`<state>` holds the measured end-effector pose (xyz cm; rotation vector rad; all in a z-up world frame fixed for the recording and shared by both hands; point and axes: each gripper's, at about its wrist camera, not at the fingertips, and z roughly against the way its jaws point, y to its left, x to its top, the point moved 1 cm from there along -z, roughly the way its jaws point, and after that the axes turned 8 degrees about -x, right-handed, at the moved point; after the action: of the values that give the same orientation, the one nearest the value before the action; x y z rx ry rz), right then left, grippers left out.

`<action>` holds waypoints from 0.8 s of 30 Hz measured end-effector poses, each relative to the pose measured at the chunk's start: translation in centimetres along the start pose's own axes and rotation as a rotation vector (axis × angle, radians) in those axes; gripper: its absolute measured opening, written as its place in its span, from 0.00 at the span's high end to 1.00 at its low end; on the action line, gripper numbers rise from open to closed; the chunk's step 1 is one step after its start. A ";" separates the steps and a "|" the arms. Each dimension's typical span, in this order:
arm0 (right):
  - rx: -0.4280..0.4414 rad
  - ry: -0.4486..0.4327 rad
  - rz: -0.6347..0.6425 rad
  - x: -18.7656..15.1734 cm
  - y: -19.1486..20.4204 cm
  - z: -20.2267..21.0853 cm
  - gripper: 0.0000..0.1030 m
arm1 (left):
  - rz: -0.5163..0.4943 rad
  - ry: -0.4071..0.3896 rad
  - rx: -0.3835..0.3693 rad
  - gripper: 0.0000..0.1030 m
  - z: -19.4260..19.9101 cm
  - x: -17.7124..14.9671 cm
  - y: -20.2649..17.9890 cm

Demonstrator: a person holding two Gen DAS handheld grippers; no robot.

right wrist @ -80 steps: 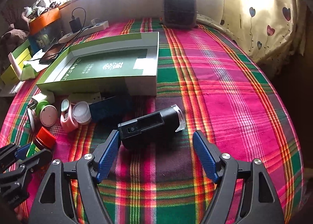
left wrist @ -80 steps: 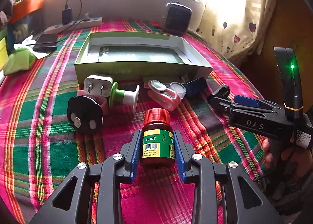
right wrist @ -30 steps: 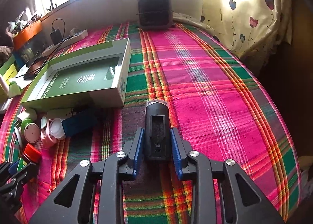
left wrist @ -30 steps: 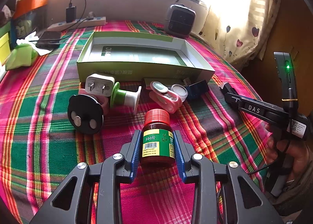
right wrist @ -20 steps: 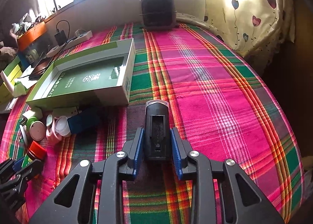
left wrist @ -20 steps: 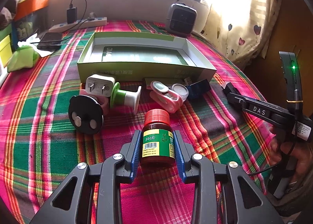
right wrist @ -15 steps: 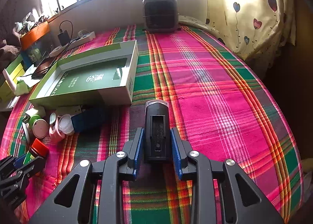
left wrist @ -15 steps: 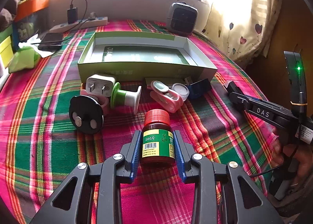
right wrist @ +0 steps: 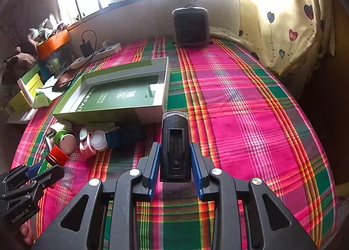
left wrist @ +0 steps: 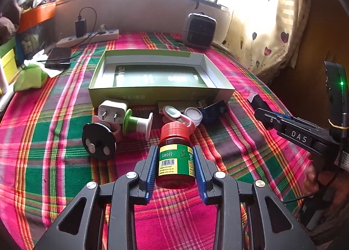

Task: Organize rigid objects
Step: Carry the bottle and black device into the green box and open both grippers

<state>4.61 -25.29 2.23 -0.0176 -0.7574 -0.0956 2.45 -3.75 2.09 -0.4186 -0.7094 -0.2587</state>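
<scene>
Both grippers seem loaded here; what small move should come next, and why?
Probably carry one load forward over the open green box and release it inside. The left gripper is shut on the red-capped bottle, the right gripper on the black device, and the box looks empty, straight ahead past the loose clutter.

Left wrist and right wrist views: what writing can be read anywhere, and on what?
"100片": green label of the red-capped brown bottle; its barcode digits are too small.
"DAS": black right gripper.
"DIASFAIT", roughly: floor of the open green cardboard box; its smaller print is blurred.
</scene>
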 end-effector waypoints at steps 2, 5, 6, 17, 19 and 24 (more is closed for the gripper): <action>0.010 -0.009 0.005 0.3 0.2 0.3 0.72 | -0.002 -0.007 -0.001 0.70 0.2 0.4 0.0; 0.029 -0.025 0.015 1.1 0.9 0.8 0.72 | -0.008 -0.021 0.002 0.70 0.6 1.2 -0.1; 0.031 -0.032 0.020 1.3 1.1 1.0 0.72 | -0.009 -0.027 0.003 0.70 0.7 1.6 -0.1; 0.097 -0.031 0.038 4.1 3.2 0.2 0.72 | -0.007 -0.065 0.014 0.70 0.8 5.6 1.4; 0.101 -0.029 0.042 4.5 3.5 -0.1 0.72 | -0.005 -0.066 0.018 0.70 0.6 6.3 1.8; 0.105 -0.017 0.047 5.8 4.0 -1.4 0.72 | -0.002 -0.066 0.024 0.70 -0.3 8.1 3.0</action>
<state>10.15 -21.83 5.31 0.0639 -0.7774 -0.0107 9.60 -1.96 6.52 -0.4047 -0.7769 -0.2392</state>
